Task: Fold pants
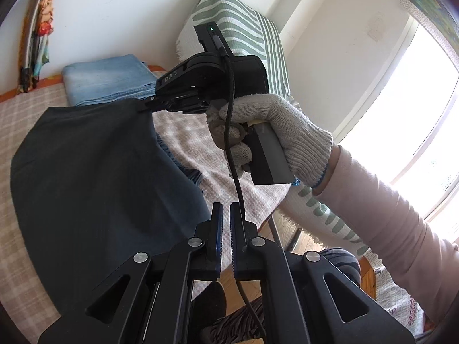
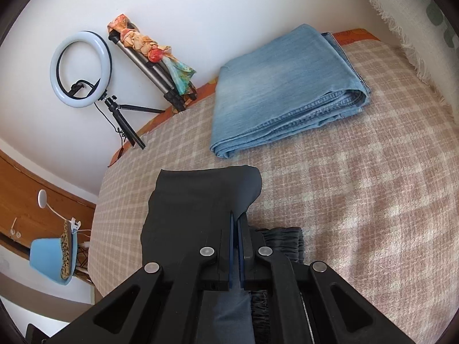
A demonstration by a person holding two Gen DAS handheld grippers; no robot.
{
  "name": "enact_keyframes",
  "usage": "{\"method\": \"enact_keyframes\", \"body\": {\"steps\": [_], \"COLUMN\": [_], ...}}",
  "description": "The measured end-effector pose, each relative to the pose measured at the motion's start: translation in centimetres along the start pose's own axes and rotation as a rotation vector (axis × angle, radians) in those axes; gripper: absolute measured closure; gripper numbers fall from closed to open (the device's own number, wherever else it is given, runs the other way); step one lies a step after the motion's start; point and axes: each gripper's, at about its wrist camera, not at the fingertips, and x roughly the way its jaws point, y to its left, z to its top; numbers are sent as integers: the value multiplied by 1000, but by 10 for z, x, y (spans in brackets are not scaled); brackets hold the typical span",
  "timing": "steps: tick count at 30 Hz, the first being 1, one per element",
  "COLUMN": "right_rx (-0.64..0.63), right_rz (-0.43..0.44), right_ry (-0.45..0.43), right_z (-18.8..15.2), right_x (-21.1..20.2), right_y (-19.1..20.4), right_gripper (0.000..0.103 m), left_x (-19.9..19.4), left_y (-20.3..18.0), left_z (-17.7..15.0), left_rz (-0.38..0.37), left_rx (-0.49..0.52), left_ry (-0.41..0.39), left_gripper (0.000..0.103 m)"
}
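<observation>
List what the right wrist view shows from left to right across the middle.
Ring light → folded tripod wrapped in a scarf → folded blue jeans → fringed white throw.

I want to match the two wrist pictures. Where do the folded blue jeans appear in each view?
Left wrist view: the folded blue jeans lie upper left of centre, on the checked blanket, behind the dark pants.
Right wrist view: the folded blue jeans lie upper right of centre, on the checked blanket, beyond the dark pants.
Shared landmark: the tripod wrapped in a colourful scarf against the white wall.
</observation>
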Motion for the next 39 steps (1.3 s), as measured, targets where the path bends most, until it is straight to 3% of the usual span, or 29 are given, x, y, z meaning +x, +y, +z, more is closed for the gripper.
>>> {"method": "enact_keyframes", "body": {"steps": [2, 8, 10, 11, 12, 17, 19, 20, 21, 25, 26, 29, 31, 32, 33, 39], "right_rx": [9, 51, 71, 81, 86, 7, -34, -52, -71, -159, -176, -176, -221, -249, -281, -495], "right_rz": [-7, 10, 17, 34, 44, 41, 12, -6, -33, -272, -313, -307, -292, -269, -232, -109], "right_ry": [4, -14, 7, 19, 24, 52, 62, 68, 61, 35, 43, 29, -28, -46, -49, -16], "right_z": [-1, -2, -7, -11, -16, -45, -55, -58, -59, -53, -51, -42, -35, -32, -28, -10], "right_x": [6, 9, 7, 5, 1, -12, -12, -12, -13, -17, -17, -29, -42, -46, -47, -5], "right_y": [-9, -28, -30, -32, -32, -18, -11, -8, -4, 2, 2, 8, 25, 37, 49, 137], "right_gripper": [103, 100, 89, 70, 58, 57, 74, 90, 100, 103, 103, 97, 85, 71, 66, 66], "left_x": [-17, -61, -62, -59, -56, -49, -45, -42, -39, -22, -17, -14, -18, -20, -20, -8], "left_y": [13, 72, 89, 97, 101, 114, 115, 115, 115, 108, 101, 82, 78, 77, 77, 75], "left_z": [-7, -31, -32, -33, -36, -46, -49, -50, -52, -62, -66, -73, -72, -72, -73, -79], "left_rz": [45, 232, 287, 305, 310, 288, 270, 258, 251, 176, 176, 182, 150, 136, 134, 158], "left_rx": [-4, -45, -41, -43, -52, -92, -106, -113, -118, -148, -128, -64, -61, -61, -61, -27], "left_ry": [-12, -20, -3, 6, 11, 16, 14, 15, 19, 62, 74, 77, 75, 74, 77, 88], "left_gripper": [93, 93, 93, 93, 93, 87, 81, 79, 74, 73, 73, 73, 73, 73, 73, 73]}}
